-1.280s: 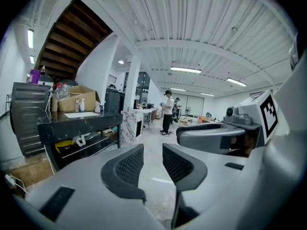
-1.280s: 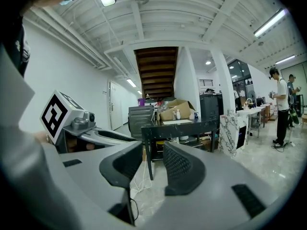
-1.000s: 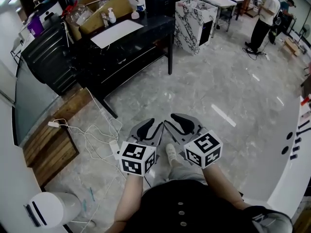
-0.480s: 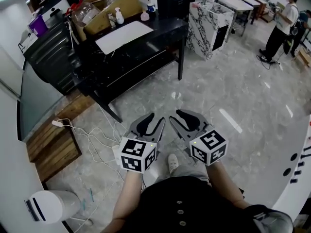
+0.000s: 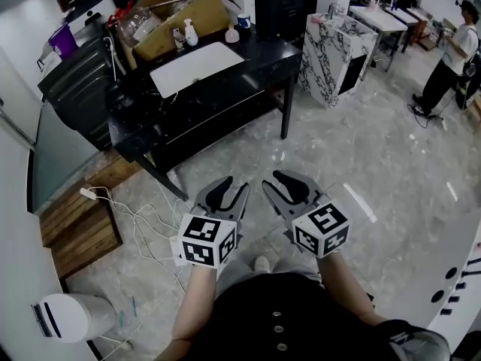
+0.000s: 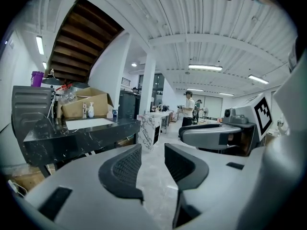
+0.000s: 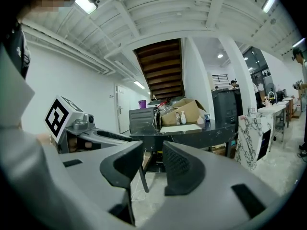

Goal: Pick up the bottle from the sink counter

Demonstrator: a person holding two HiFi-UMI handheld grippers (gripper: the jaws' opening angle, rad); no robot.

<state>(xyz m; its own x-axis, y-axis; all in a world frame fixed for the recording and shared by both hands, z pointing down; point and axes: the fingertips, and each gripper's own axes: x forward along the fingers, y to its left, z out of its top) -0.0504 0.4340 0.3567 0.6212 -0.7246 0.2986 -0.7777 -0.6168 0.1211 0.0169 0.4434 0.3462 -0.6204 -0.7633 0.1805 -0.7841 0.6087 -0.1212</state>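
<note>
A black counter [image 5: 263, 55] with a white sink basin [image 5: 197, 66] stands across the floor ahead of me. At its back stand a white pump bottle [image 5: 191, 31], a small clear bottle [image 5: 178, 39] and a pale pink bottle [image 5: 232, 34]. My left gripper [image 5: 234, 186] and right gripper [image 5: 275, 180] hover side by side over the floor, well short of the counter, both open with nothing between the jaws. The left gripper view has its gripper [image 6: 152, 164] low and the pump bottle [image 6: 90, 110] far off. The right gripper view shows its gripper [image 7: 152, 169] below the bottles [image 7: 183, 118].
An open cardboard box [image 5: 176, 6] sits behind the bottles, a black crate stack [image 5: 79, 81] to its left. A marble-patterned stand [image 5: 334, 47] is right of the counter. Cables [image 5: 143, 216], a wooden pallet [image 5: 79, 232] and a white bin [image 5: 71, 318] lie left. A person [image 5: 455, 59] stands far right.
The counter has drawn nearer and lower in the head view as I walk toward it. Both grippers travel forward together, still open.
</note>
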